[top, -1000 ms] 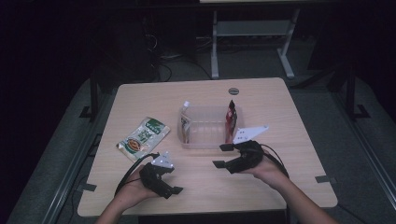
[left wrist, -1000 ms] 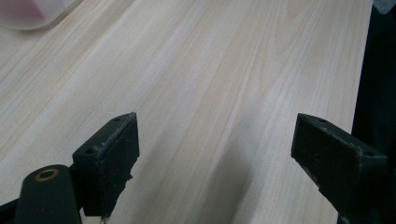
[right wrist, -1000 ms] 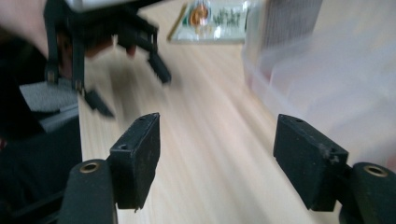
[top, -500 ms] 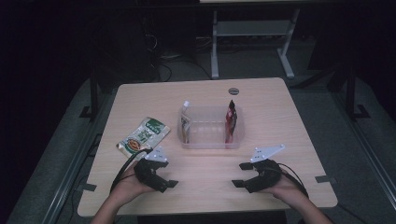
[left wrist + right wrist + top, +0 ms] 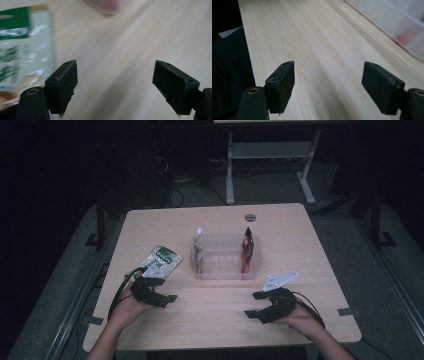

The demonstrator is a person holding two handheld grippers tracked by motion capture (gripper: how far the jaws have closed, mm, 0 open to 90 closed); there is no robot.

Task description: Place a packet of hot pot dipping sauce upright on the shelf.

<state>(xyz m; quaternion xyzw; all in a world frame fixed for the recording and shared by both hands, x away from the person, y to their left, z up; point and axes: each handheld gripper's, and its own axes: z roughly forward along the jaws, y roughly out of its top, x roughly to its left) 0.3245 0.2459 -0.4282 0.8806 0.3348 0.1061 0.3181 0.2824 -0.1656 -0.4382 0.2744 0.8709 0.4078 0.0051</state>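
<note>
The green pouch (image 5: 161,261) lies flat on the surface, left of the bin (image 5: 225,270), just beside the left gripper (image 5: 165,296). Its jaws have just been narrowing slightly, nothing between them; the right gripper (image 5: 252,305) has wide, empty jaws. The pouch is likely light and crinkly (slippery film), so pinch an edge.

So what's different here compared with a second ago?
The right gripper has pulled back from the bin toward the table's near edge; its jaws have just been opening, with nothing between them. The left gripper has moved left, up to the green pouch; its jaws have just closed slightly but stand open on nothing. The pouch, the bin, and the white pouch and red pouch in the bin stayed put.
</note>
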